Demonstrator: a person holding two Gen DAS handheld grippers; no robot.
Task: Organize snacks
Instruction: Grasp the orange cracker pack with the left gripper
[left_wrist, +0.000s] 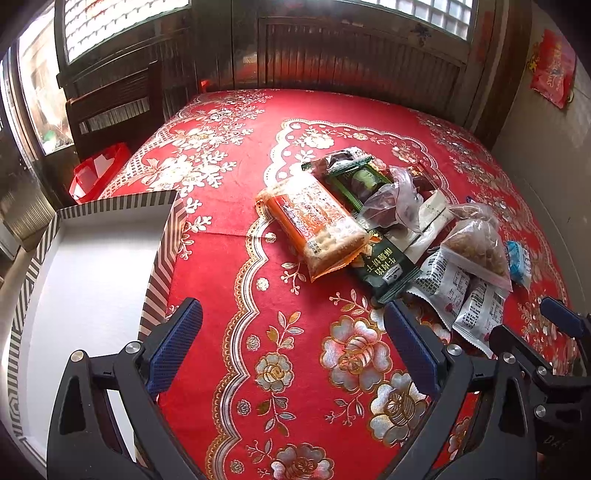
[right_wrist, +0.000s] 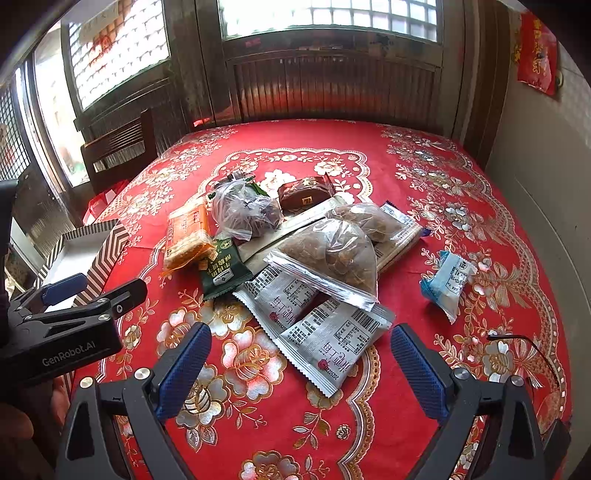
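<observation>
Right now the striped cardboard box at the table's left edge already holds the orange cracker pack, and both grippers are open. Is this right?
Not quite: the striped cardboard box is empty in the left wrist view. The orange cracker pack lies on the tablecloth. Both grippers are open.

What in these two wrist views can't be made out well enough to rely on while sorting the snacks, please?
- Striped box: in the left wrist view its near end is cut off by the frame edge and left gripper.
- Green cracker packet: in the right wrist view its far part is hidden under the orange packet.
- White sachets: the print is too small to read.
- Right gripper: open, nothing hidden between its fingers.
</observation>
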